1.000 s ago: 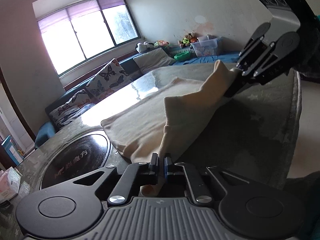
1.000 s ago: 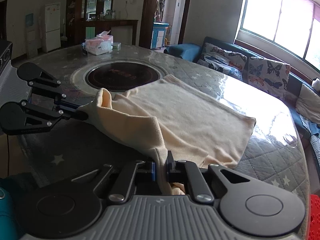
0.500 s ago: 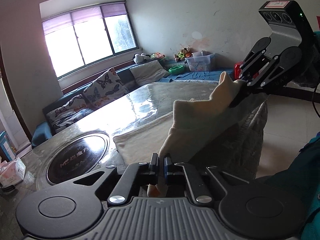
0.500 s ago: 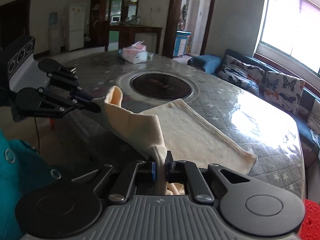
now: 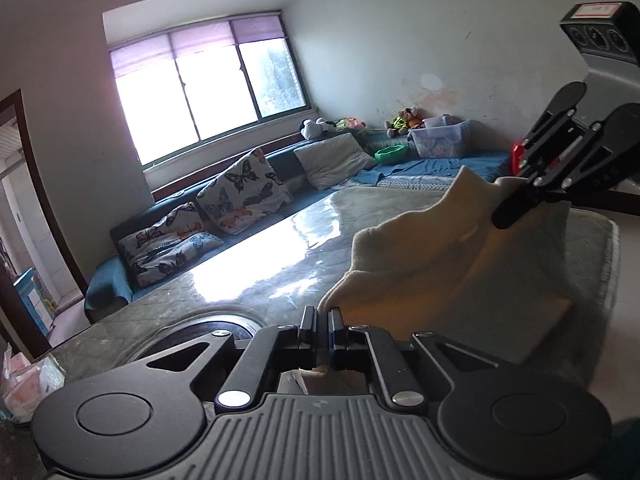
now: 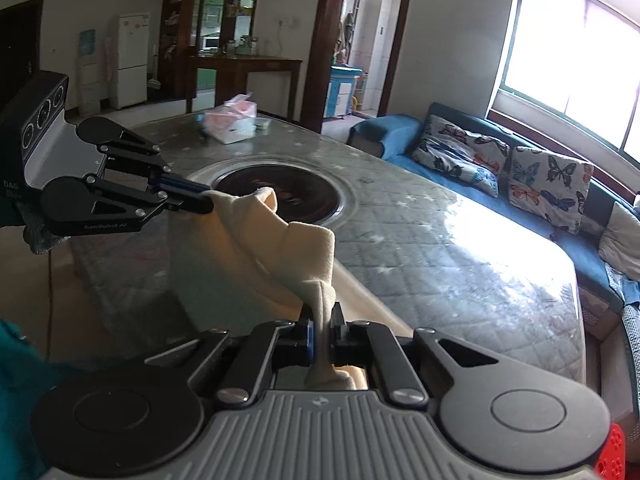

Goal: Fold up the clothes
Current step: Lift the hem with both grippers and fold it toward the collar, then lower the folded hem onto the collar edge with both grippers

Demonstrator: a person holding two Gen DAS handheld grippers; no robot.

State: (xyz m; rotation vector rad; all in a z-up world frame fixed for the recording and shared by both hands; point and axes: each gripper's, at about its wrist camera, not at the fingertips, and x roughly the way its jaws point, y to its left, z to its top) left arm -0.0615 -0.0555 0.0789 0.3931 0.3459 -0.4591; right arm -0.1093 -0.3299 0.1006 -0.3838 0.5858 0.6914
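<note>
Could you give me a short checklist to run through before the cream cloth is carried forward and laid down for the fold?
1. Left gripper clamped on a corner of the cream cloth: ok.
2. Right gripper clamped on the other corner: ok, fabric pinched between its pads.
3. Top edge taut between the grippers: not ok, it sags and bunches.
4. Cloth lifted off the table: cannot tell, the lower part hangs out of view.
5. Landing area on the table clear: ok, only the tissue pack sits at the far end.
6. Lower hem hanging straight: cannot tell.
</note>
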